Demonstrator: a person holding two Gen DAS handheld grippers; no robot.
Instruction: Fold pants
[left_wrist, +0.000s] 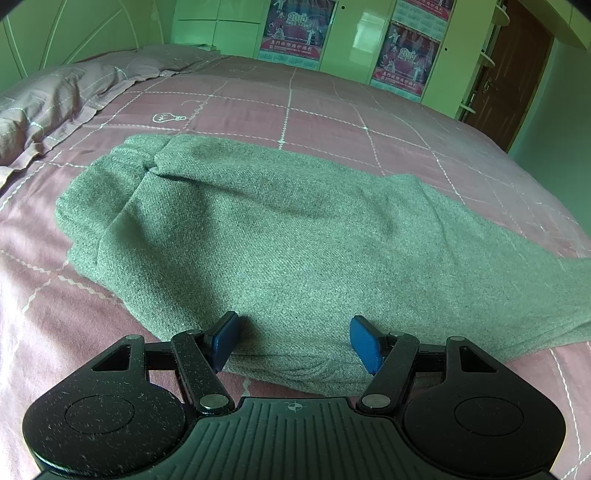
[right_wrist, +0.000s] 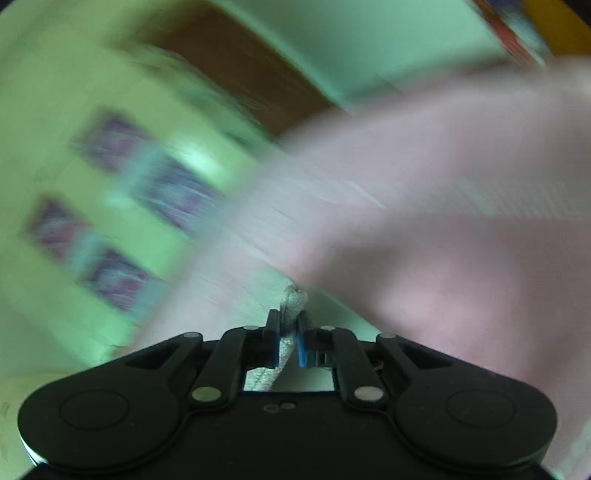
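A: One pair of pants (left_wrist: 280, 236), grey-green and woolly, lies across the pink checked bedspread (left_wrist: 332, 110) in the left wrist view. It looks already doubled, leg over leg, with a thicker bunched end at the far left and a long run trailing off to the right.

B: So how far along would you say?

A: Partway, I'd judge. The lengthwise fold seems done; the crosswise fold, bringing one end over the other, is still to come.

B: And the left gripper (left_wrist: 293, 341)?

A: Its jaws stand apart, straddling the near edge of the cloth without pinching it. Nothing is held there.

B: Anything else to count in that view?

A: Two pillows (left_wrist: 55, 99) at the far left, one behind the other, and several posters (left_wrist: 404, 59) on the cupboard doors; at least three show.

B: Now the right wrist view?

A: Heavily blurred. One thing is clear: the right gripper (right_wrist: 290, 332) is clamped on a narrow bunch of the same grey cloth, which pokes out beyond the blue pads (right_wrist: 302, 347) and hangs below them.

B: So that end of the garment is lifted?

A: It appears so, though the blur hides how high. Behind it I make out only pink bedding and smeared posters.

B: Total tools?

A: Two grippers, one free, one gripping.
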